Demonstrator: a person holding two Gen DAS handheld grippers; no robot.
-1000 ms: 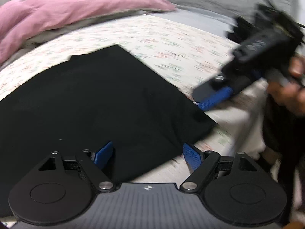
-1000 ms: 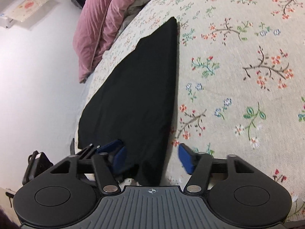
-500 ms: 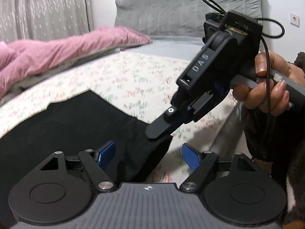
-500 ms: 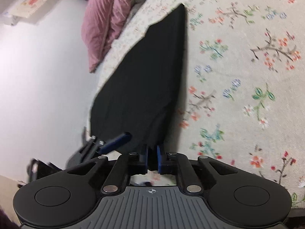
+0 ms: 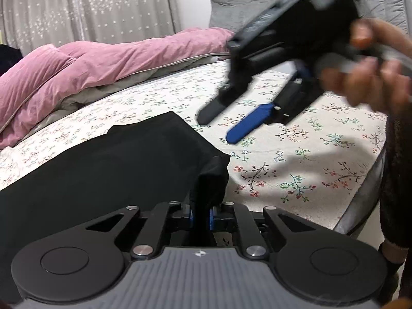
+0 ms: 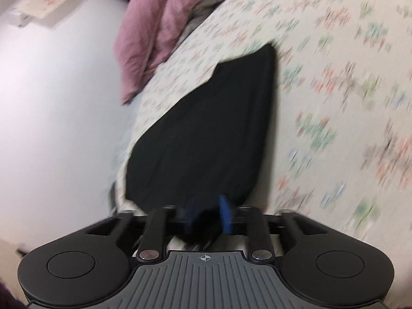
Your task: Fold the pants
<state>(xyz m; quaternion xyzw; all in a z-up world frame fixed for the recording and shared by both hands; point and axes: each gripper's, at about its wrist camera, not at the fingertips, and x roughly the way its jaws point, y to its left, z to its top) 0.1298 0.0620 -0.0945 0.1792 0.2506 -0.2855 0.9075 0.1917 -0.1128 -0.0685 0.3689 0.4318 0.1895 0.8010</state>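
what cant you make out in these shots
- Left wrist view: the right gripper and the hand holding it are motion-blurred, so detail is lost.
- Left wrist view: the pants run off the left edge; their full shape is cut off.
- Left wrist view: the left gripper is shut on a pants corner, which hides the pads.
- Right wrist view: the whole frame is smeared, so the sheet print is unreadable.
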